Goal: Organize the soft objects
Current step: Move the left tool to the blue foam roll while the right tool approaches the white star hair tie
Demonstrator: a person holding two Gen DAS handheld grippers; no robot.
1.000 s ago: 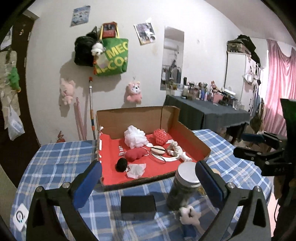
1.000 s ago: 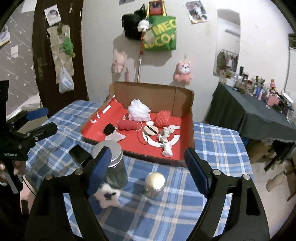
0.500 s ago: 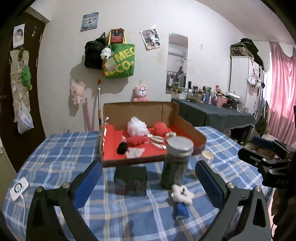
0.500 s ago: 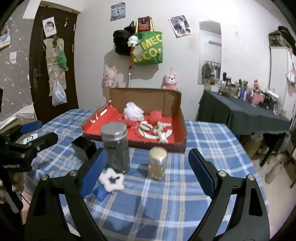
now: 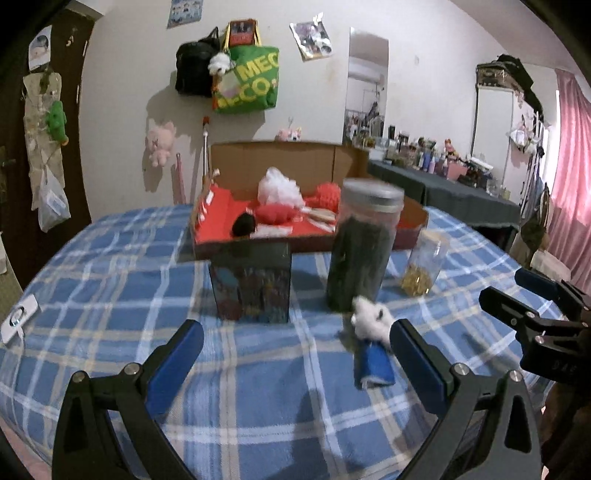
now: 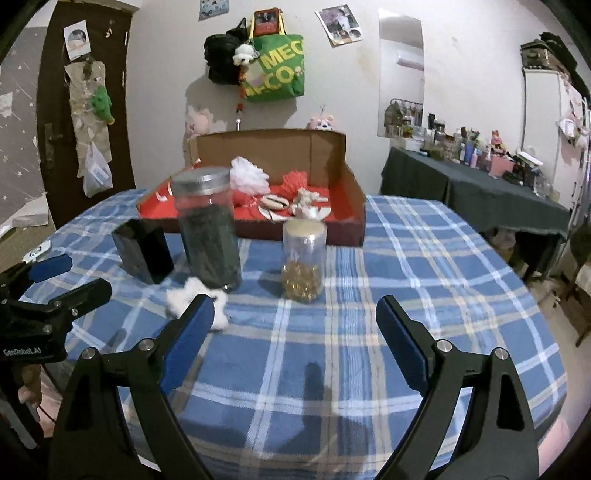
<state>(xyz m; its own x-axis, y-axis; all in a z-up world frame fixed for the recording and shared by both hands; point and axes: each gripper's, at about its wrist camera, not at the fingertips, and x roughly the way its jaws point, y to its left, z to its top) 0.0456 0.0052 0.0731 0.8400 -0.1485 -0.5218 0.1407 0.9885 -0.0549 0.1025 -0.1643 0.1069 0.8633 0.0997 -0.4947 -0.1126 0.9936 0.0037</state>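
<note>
Both grippers, left (image 5: 295, 354) & right (image 6: 295, 325), dropped lower, spread, empty; 2 jars (image 6: 207, 229), 1 box (image 6: 273, 155).

A lived-in room of a home — a table (image 5: 110, 295) under a blue checked cloth stands by a wall hung with a green tote (image 5: 247, 83), a black bag (image 5: 192, 70), pinned photos (image 5: 310, 35) and small pink plush toys (image 5: 160, 142). A mirror (image 5: 367, 85), a pink curtain (image 5: 570, 166) and a dark side table (image 6: 476, 188) crowded with bottles — all domestic clutter.
</note>
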